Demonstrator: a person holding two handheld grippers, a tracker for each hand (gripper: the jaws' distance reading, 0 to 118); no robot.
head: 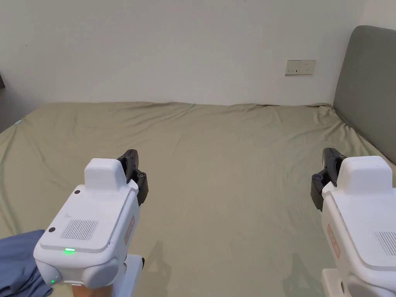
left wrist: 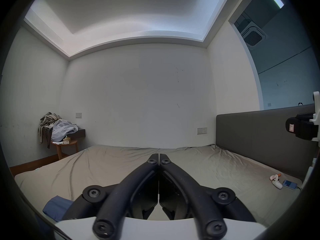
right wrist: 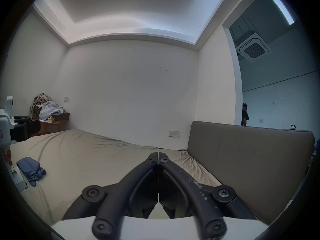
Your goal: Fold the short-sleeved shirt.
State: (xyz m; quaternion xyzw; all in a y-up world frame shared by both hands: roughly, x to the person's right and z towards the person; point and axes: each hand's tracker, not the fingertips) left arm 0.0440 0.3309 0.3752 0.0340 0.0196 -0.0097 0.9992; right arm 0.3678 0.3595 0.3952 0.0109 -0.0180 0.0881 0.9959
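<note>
A blue shirt [head: 17, 259] lies bunched at the near left corner of the bed; it also appears as a crumpled heap [right wrist: 31, 170] in the right gripper view and as a blue patch [left wrist: 57, 209] in the left gripper view. My left gripper [head: 133, 160] hovers above the sheet just right of the shirt, its jaws pressed together with nothing between them [left wrist: 158, 155]. Over the bed's right side, my right gripper [head: 329, 157] is likewise shut and empty [right wrist: 158, 154]. Both point at the far wall.
An olive-green sheet covers the bed [head: 216, 154]. A grey headboard [head: 367, 89] stands on the right, a white wall behind. A small white toy [left wrist: 275, 181] and a phone [left wrist: 289, 184] lie near the headboard. A wooden stool [left wrist: 65, 146] piled with clothes stands far left.
</note>
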